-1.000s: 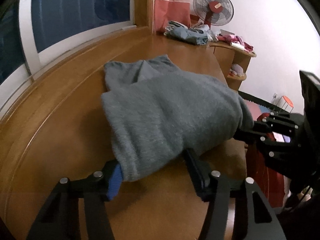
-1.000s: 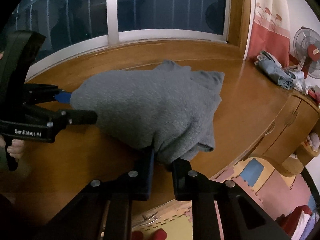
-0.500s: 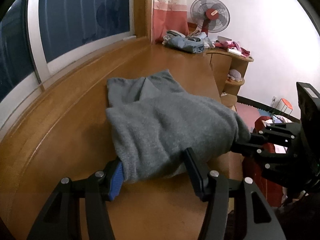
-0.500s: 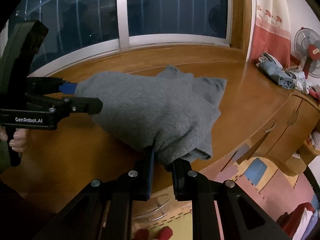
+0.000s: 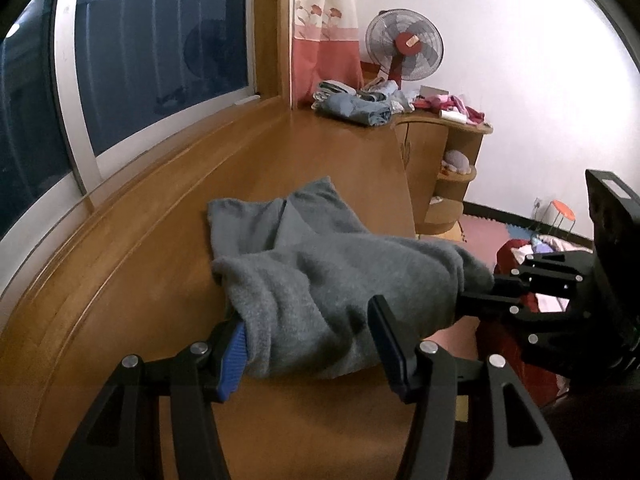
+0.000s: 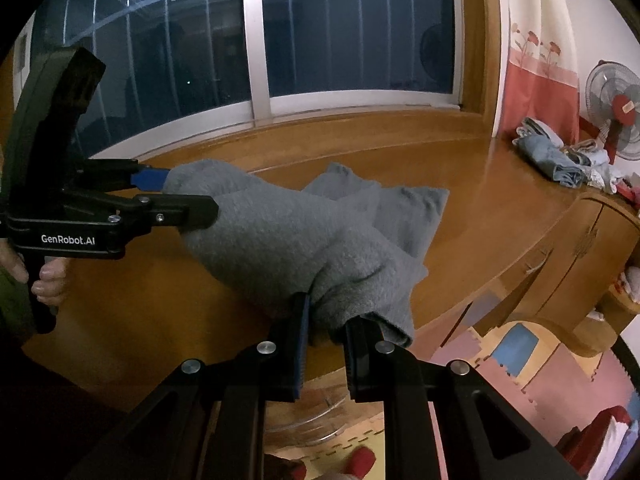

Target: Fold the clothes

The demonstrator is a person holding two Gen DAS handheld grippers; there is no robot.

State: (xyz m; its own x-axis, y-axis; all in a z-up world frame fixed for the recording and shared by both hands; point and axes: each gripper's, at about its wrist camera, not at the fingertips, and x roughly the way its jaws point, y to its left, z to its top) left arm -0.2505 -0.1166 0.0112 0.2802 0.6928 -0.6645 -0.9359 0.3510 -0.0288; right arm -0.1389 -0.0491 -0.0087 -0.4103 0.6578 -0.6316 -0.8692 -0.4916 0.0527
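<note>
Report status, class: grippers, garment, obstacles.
Left hand-held gripper and right hand-held gripper both clamp the grey sweater. Near edge lifted, far end on wooden platform. Nothing blocking.

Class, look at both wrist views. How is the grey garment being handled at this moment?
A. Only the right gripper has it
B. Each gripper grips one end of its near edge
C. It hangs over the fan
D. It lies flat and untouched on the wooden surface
B: the left gripper and the right gripper each have grey garment cloth between their fingers.
</note>
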